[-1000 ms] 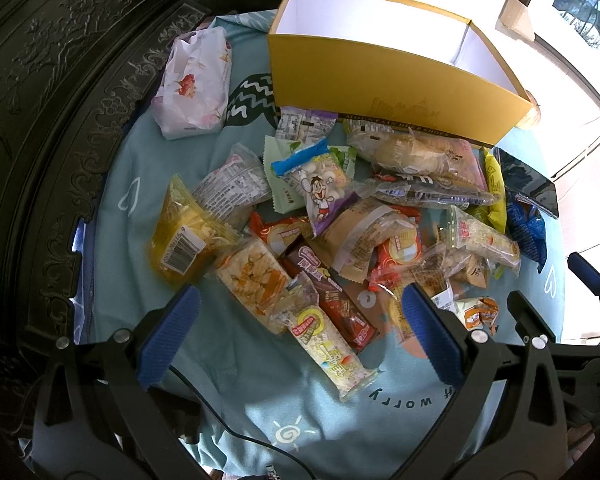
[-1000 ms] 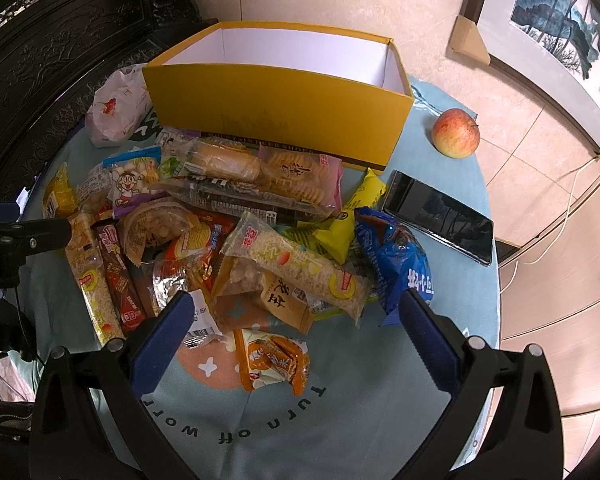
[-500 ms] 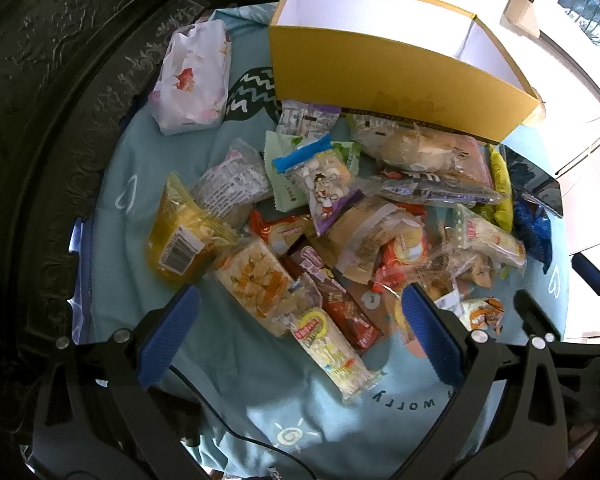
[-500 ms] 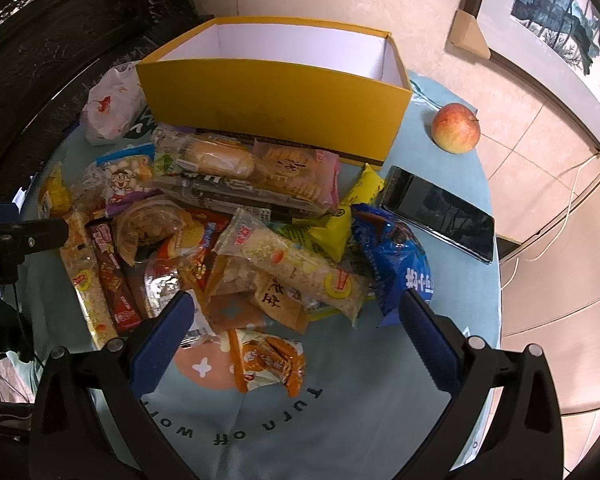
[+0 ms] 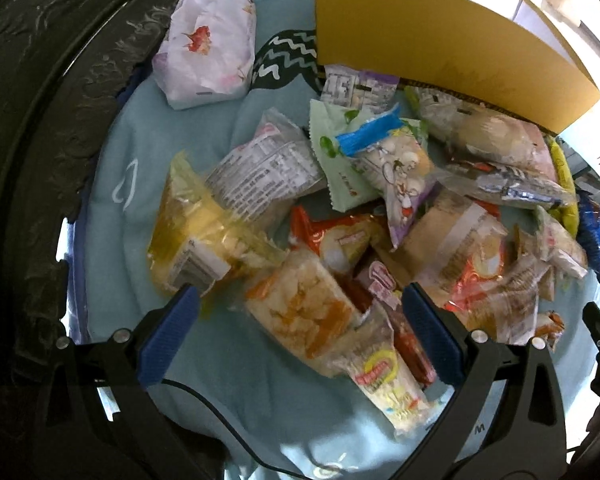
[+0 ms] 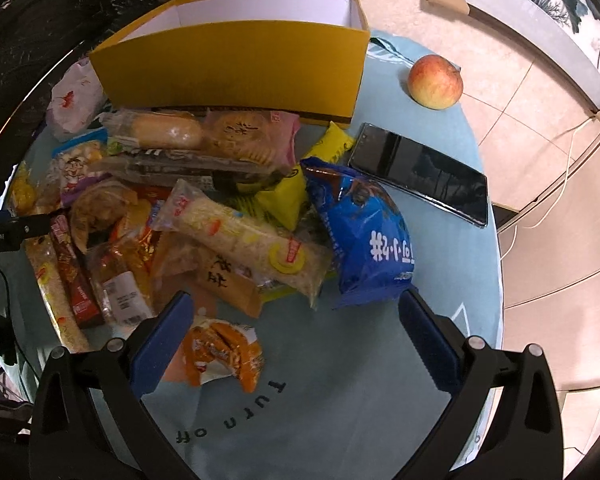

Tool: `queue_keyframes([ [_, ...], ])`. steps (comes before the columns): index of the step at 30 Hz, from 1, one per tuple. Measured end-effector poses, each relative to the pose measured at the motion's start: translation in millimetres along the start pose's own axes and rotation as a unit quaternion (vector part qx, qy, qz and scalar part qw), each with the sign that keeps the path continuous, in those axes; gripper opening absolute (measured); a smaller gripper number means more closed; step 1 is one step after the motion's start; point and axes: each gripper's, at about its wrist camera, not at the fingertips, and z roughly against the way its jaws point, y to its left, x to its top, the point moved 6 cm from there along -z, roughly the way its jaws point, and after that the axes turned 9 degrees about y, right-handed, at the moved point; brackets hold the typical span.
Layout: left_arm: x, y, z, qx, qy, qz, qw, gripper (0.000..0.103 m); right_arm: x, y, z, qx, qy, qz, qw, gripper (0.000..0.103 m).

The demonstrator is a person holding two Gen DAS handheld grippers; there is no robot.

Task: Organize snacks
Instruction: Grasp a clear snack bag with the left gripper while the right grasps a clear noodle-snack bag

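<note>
Left wrist view: left gripper [image 5: 298,330], jaws spread wide and empty, hovers over a crinkly clear rice-cracker packet [image 5: 304,312] in the snack pile beside the yellow cardboard box [image 5: 428,44].

Right wrist view: right gripper [image 6: 292,330], equally wide and empty, frames a glossy orange packet [image 6: 222,354]; blue foil bag [image 6: 360,236] nearby.

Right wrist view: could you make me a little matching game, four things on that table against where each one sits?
Things:
1. red-yellow apple
2. black flat phone
3. open yellow cardboard box
4. orange crinkly snack packet

Places:
A. nearest the camera, on bare cloth
B. far right edge, alone
C. behind the snack pile
D. just right of the blue foil bag

Pairs: 1-B, 2-D, 3-C, 4-A
</note>
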Motion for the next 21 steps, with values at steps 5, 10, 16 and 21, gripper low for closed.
queue_keyframes([
  [5,5,-6,-7,0.000,0.010,-0.009,0.9999,0.101,6,5,-4,0.009,-0.011,0.031,0.999,0.102],
  [10,14,-9,-22,-0.001,0.023,-0.009,0.9997,0.101,12,7,-10,0.011,-0.011,0.049,0.999,0.102],
  [16,17,-10,-22,-0.009,0.026,-0.006,0.9996,0.101,23,12,-14,0.001,-0.017,0.091,0.996,0.097],
  [21,10,-4,-17,-0.021,0.025,-0.004,0.9995,0.101,31,44,-15,0.002,-0.026,0.173,0.985,0.081],
])
